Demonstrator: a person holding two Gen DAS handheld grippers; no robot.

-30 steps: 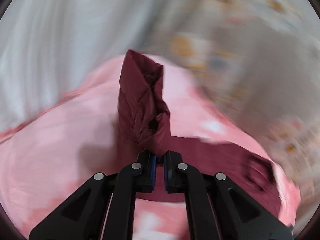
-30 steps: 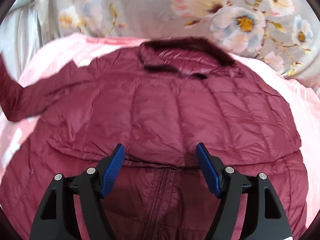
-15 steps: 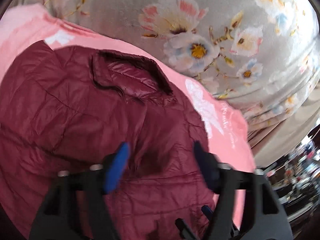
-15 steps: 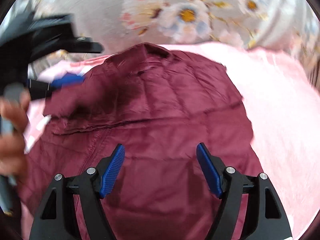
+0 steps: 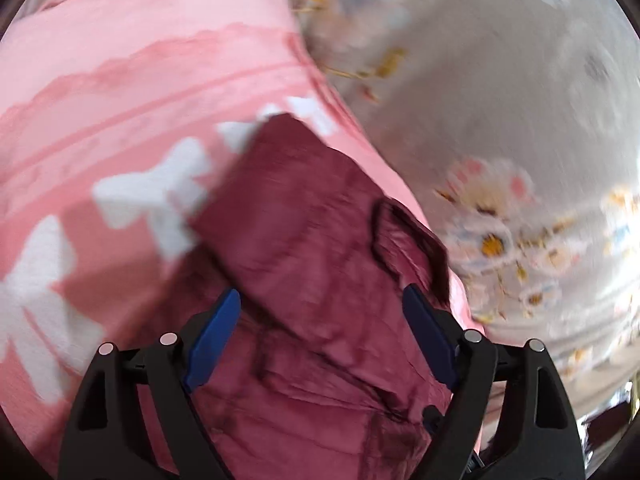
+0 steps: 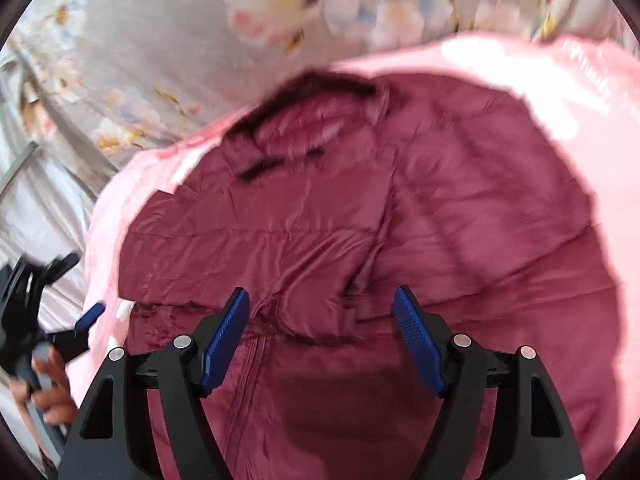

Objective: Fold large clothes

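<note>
Released a second ago, the sleeve that the left gripper [image 5: 320,336] had pinched and lifted now lies folded across the dark red quilted puffer jacket [image 5: 304,264].

Left wrist view: the jaws are opening wide, with nothing between the blue pads; they hang over the folded sleeve and the collar [image 5: 412,248], probably clear of the cloth so the fold stays put. The jacket rests on a pink fleece blanket with white bows [image 5: 120,128], beside grey floral bedding [image 5: 500,100].

Right wrist view: the right gripper [image 6: 322,340] hovers above the jacket [image 6: 440,220] near the top of its zip [image 6: 250,380], jaws closing slightly but gripping nothing, likely lining up for the next fold. At the left edge the left gripper [image 6: 86,320] shows, held by a hand [image 6: 50,384], off the jacket's side.
</note>
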